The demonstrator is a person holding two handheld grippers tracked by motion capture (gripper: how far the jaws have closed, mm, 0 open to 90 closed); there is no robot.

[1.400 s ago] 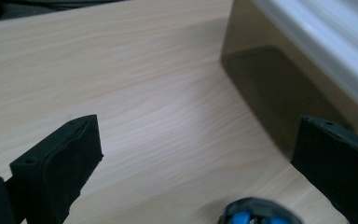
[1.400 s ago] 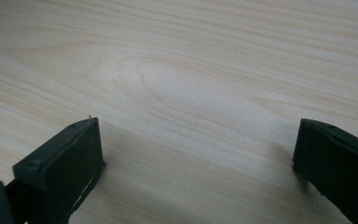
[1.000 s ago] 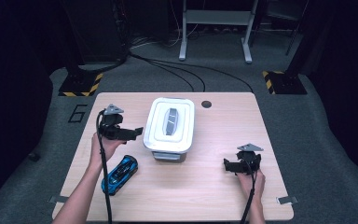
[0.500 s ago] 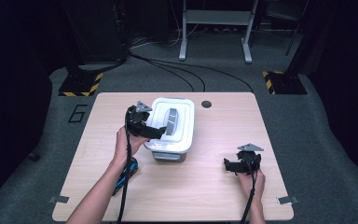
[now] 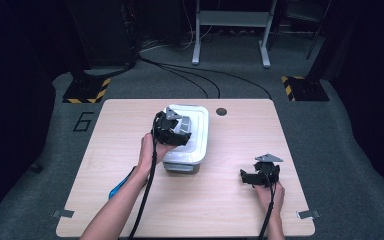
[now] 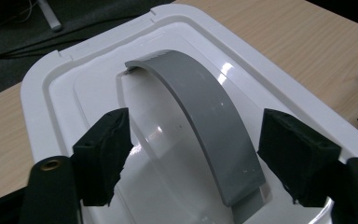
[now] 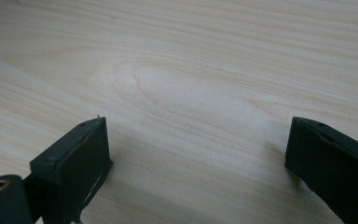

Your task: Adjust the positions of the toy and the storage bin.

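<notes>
My left gripper [image 6: 193, 154] is spread wide, the grey handle [image 6: 200, 112] arching between its fingers [image 6: 105, 156]. I judge the white lid [image 6: 279, 88] stiff, light and glossy-slick, so that handle is the sensible hold. My right gripper [image 7: 196, 163] rests released over bare table [image 7: 177, 70].

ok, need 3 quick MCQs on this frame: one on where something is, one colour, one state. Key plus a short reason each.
1. Where is the left gripper?
A. over the box lid
B. on bare table by the near edge
C. off the table

2. What colour is the lid handle?
A. blue
B. grey
C. yellow

3. How do the right gripper's jaws stand?
A. shut on the handle
B. shut on nothing
C. open over bare table

Key: 1 A, the high view shows it above the white box. 2 B, the left gripper view shows a grey arched strap on the white lid. 3 C, the right gripper view shows jaws wide apart with wood grain of the table between them.
</notes>
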